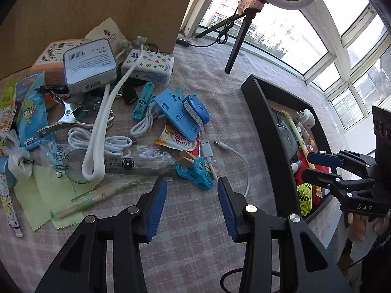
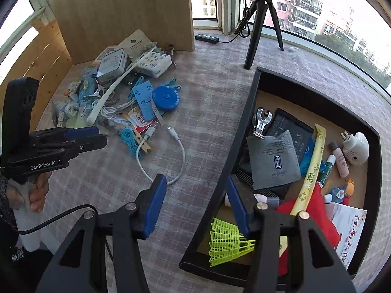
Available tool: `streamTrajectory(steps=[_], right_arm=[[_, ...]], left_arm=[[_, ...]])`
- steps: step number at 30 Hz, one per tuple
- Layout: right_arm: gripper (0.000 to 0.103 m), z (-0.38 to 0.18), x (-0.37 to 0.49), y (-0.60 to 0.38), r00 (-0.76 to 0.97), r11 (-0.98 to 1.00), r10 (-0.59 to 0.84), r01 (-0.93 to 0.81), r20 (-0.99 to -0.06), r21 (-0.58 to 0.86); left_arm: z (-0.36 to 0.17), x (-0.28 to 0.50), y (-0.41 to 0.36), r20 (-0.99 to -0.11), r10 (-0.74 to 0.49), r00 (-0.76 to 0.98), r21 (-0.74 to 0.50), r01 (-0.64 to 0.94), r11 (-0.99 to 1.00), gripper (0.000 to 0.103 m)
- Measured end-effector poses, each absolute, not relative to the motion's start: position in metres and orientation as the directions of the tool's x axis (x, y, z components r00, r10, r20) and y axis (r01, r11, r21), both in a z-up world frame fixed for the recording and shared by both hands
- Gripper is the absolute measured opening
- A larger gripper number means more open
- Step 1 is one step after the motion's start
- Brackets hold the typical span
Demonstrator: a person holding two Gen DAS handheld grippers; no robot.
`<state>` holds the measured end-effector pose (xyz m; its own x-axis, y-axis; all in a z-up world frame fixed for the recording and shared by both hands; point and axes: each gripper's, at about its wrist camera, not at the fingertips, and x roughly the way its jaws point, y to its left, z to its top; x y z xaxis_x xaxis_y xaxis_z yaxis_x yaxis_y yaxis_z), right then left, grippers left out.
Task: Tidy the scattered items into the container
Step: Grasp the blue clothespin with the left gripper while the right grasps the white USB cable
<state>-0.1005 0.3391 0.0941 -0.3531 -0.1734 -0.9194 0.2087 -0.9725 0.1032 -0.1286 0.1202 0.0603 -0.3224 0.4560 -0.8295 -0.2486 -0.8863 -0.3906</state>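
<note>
The left gripper (image 1: 192, 183) hangs over the checked grey-pink tablecloth (image 1: 195, 219) with its blue-padded fingers (image 1: 156, 207) apart and nothing between them. Just ahead of its fingertips lies a light-blue plastic clothes peg (image 1: 195, 172), touching a wooden clothes peg (image 1: 187, 157); a short white charging cable (image 1: 240, 163) curves past the right-hand finger. Beyond these is the scattered heap: a blue round tape measure (image 1: 199, 108), a light-blue flat plastic card (image 1: 180, 112), a grey square tin with a barcode label (image 1: 89, 64), a white tissue pack printed with coloured stars (image 1: 149, 66) and a long white flexible band (image 1: 107, 112). The right gripper (image 2: 196, 179) has its blue-padded fingers (image 2: 154, 207) spread, empty, straddling the near wall of the black rectangular container (image 2: 234, 146): one finger stands over the tablecloth beside the cable's loop, the other over the container's interior. Directly below that inner finger lies a neon-yellow plastic shuttlecock (image 2: 227, 241). Further in are a red cloth (image 2: 315, 219), a grey printed sachet (image 2: 273, 158), a pale yellow paper-wrapped stick (image 2: 312, 168), a metal clip (image 2: 261, 122) and a white plug-in device (image 2: 354, 149). A black tripod (image 2: 261, 24) stands beyond the container.
</note>
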Motion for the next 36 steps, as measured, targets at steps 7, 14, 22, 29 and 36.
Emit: streamTrajectory(steps=[7, 14, 22, 29, 36], right_arm=[[0.050, 0.057, -0.107, 0.295, -0.270, -0.952, -0.196, 0.283, -0.943, 0.117], [0.049, 0.042, -0.111, 0.283, -0.251, -0.950, -0.194, 0.290, -0.948, 0.118], [0.048, 0.028, -0.116, 0.281, -0.226, -0.952, -0.189, 0.282, -0.956, 0.122], [0.039, 0.020, -0.118, 0.284, -0.210, -0.955, -0.197, 0.263, -0.958, 0.139], [0.012, 0.019, -0.115, 0.290, -0.198, -0.960, -0.205, 0.230, -0.959, 0.157]], left_arm=[[0.041, -0.134, 0.129, -0.828, 0.477, -0.296, -0.422, -0.232, -0.876, 0.040], [0.038, -0.141, 0.141, -0.826, 0.484, -0.289, -0.424, -0.246, -0.871, 0.039], [0.030, -0.148, 0.149, -0.827, 0.503, -0.251, -0.450, -0.243, -0.860, 0.023], [0.026, -0.147, 0.152, -0.817, 0.528, -0.232, -0.473, -0.255, -0.843, 0.007], [0.026, -0.143, 0.149, -0.811, 0.543, -0.219, -0.491, -0.251, -0.834, 0.006]])
